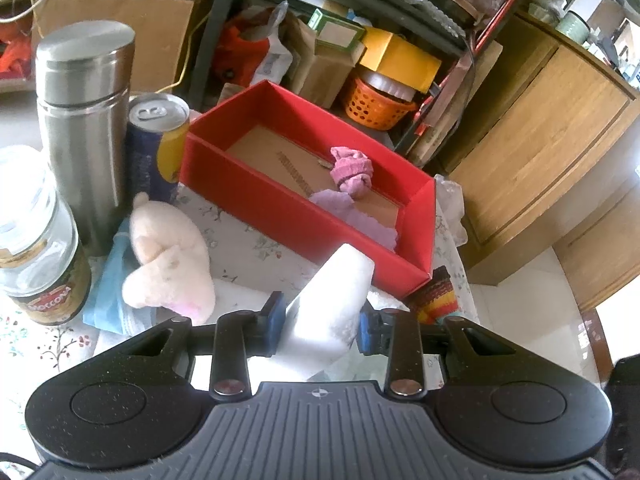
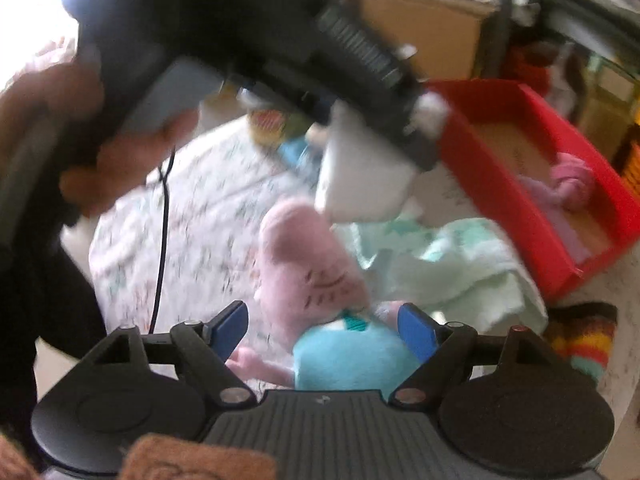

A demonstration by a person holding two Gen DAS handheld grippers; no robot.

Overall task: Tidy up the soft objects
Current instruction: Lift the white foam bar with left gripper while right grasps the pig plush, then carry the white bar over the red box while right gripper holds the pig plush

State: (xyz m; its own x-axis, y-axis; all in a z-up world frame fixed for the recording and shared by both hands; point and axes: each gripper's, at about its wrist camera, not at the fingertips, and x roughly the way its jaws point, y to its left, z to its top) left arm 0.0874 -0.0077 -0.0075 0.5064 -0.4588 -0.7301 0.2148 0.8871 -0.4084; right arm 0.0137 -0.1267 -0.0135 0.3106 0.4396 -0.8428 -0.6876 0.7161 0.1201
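Left gripper [image 1: 322,326] clamps a white foam block [image 1: 332,300], with the red box [image 1: 280,208] at twelve o'clock from it holding a pink sock bundle [image 1: 352,170] and a lilac cloth [image 1: 360,220]. Right gripper [image 2: 326,330] stands wide over a pink plush toy [image 2: 308,264], its pads clear of it; a striped sock [image 2: 582,338] lies at three o'clock

Left tool [image 1: 323,322] grips white sponge [image 1: 332,300] (beside red box [image 1: 304,216]).

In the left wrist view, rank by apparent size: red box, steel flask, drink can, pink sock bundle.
1. red box
2. steel flask
3. drink can, partly hidden
4. pink sock bundle, farther off, so its true size is unsure
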